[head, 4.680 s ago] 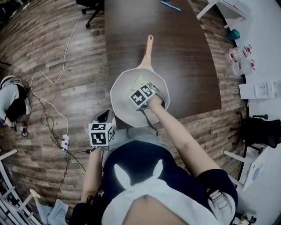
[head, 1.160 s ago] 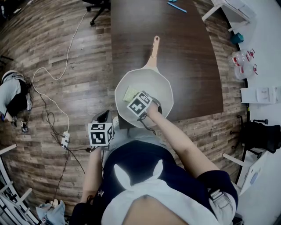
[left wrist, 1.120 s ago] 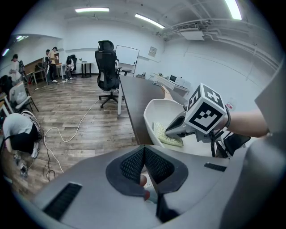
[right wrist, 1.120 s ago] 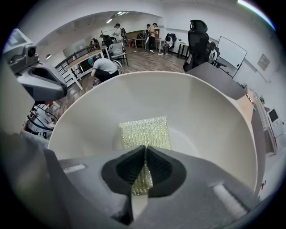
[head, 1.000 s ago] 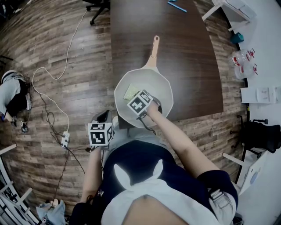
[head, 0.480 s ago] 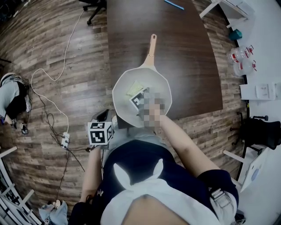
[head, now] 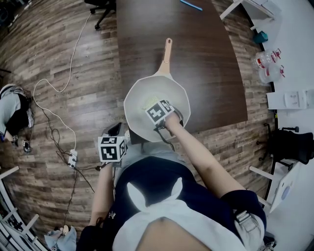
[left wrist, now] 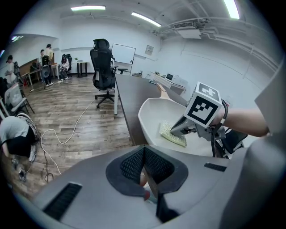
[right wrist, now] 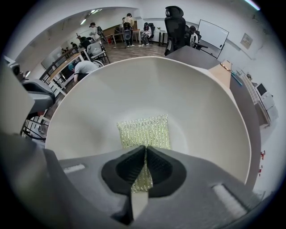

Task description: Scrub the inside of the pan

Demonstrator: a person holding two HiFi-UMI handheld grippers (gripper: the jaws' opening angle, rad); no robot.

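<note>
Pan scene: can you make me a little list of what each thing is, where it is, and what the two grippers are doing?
pan: cream, pale handle pointing away, standing on the dark table
scrub pad: yellow-green mesh, lying on the pan's bottom
right gripper: pointing down into the pan, jaws shut on the scrub pad's near edge
left gripper: outside the pan, apart from it, jaws together

A dark brown tabletop is seen from above. A cream pan is parked at the near edge, its rim poking a bit past the edge and its tan handle pointed at the far end. A thin blue thing is left up there, well apart from the pan. A white cable is strung over the plank floor on the left.
</note>
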